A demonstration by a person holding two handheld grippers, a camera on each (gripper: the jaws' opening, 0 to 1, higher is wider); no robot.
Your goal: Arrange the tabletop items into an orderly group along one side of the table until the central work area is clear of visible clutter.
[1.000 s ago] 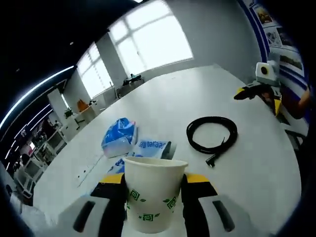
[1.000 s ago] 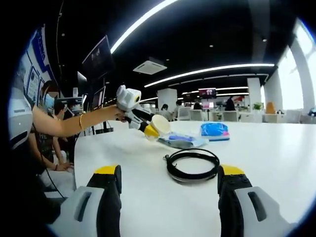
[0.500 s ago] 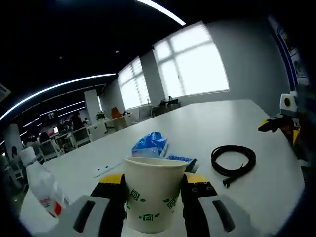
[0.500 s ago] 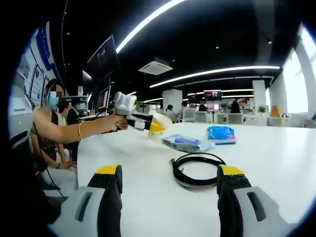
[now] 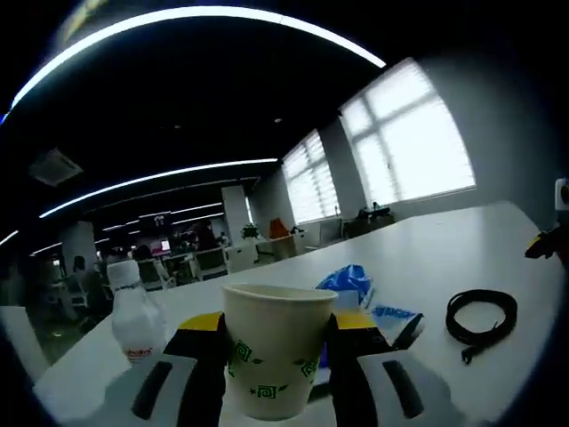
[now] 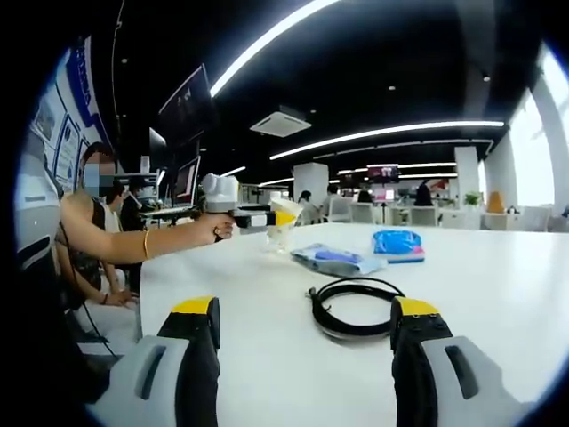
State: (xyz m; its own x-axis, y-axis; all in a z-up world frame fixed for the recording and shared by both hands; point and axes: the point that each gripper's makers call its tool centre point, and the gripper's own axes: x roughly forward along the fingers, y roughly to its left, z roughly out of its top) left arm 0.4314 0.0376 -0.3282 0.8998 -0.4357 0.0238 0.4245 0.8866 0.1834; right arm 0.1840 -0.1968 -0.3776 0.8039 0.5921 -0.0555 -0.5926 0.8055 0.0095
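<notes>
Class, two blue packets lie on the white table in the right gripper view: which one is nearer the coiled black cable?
The flat pale-blue packet, lying just beyond the black cable. The brighter blue packet sits farther back on the table.

This was a large open-plan office. Long strip lights [image 6: 373, 129] ran across a dark ceiling, with a ceiling air-conditioning unit [image 6: 281, 122] at 12 o'clock in the right gripper view. Rows of desks and office chairs [image 6: 364, 211] stood beyond the broad white table [image 6: 498, 276]. Tall bright windows [image 5: 409, 147] lined the wall at 2 o'clock in the left gripper view.
</notes>
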